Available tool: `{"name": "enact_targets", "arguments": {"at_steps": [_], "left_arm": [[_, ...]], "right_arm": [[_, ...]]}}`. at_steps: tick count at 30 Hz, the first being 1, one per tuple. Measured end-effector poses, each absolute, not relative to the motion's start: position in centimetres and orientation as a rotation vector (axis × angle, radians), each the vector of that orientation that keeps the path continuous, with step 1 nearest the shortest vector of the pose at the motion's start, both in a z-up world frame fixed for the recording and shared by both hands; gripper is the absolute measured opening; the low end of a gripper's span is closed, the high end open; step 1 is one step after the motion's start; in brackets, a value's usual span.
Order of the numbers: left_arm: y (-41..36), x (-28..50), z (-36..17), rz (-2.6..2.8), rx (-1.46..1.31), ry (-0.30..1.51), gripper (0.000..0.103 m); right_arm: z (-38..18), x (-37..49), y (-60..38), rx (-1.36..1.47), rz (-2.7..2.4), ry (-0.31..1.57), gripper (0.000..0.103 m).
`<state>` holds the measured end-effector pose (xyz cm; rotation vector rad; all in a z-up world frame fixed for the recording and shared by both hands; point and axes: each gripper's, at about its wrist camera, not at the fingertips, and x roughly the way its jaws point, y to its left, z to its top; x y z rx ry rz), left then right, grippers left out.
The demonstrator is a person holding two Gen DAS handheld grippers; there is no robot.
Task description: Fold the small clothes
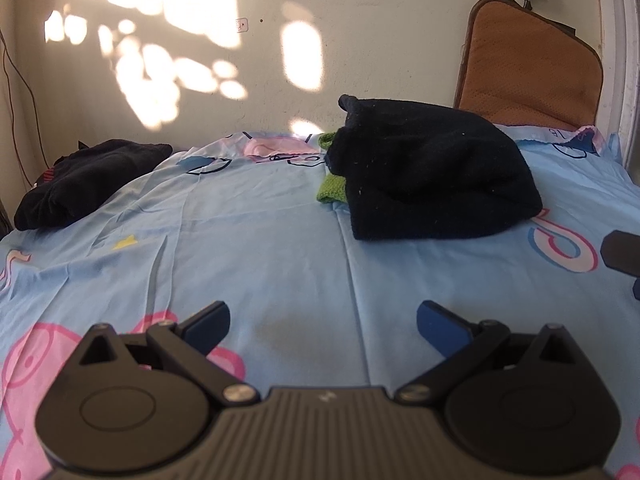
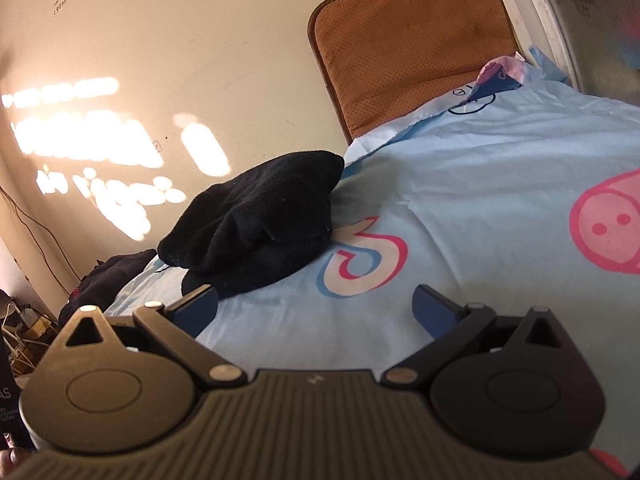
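Both grippers — left gripper point(image 1: 323, 322) and right gripper point(image 2: 316, 307) — are spread wide, holding nothing, low over the blue sheet point(image 1: 280, 240). The dark folded garment point(image 1: 432, 176) sits upper right of the left view, green cloth point(image 1: 330, 192) underneath. I'd grab the unfolded dark pile point(image 1: 80, 184) at far left next — pinch its edges, not the bulk.

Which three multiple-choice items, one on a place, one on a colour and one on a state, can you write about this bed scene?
1. Where does the dark garment lie?
A. on the bed sheet
B. on the floor
C. in a gripper

2. What colour is the knit piece under it?
A. red
B. green
C. white

3. How is the left gripper?
A. shut on cloth
B. open, empty
C. out of view

Answers: 1 A, it rests on the sheet; 2 B, a green edge shows; 3 B, its fingers stand apart over bare sheet.
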<state>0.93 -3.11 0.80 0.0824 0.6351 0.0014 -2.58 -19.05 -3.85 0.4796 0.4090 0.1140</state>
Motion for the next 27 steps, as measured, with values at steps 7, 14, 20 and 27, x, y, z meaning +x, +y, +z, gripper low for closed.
{"name": "enact_targets", "arguments": {"at_steps": [7,14,20,27], "left_arm": [[-3.08,0.93,0.77,-0.001,0.08,0.635,0.103],[-3.18,0.95,0.73,-0.006,0.083,0.636,0.103],[-3.24,0.88,0.71,-0.008,0.084,0.634,0.103],[-3.14,0.84,0.68,-0.017,0.083,0.631,0.103]], "right_arm": [[-3.86,-2.53,-19.13,0.487,0.115,0.412,0.103],[-3.92,-2.47,-19.23,0.499,0.115,0.412,0.103],[-3.94,-2.47,-19.3,0.499,0.116,0.412,0.103],[-3.94,-2.46,-19.33,0.499,0.117,0.412,0.103]]}}
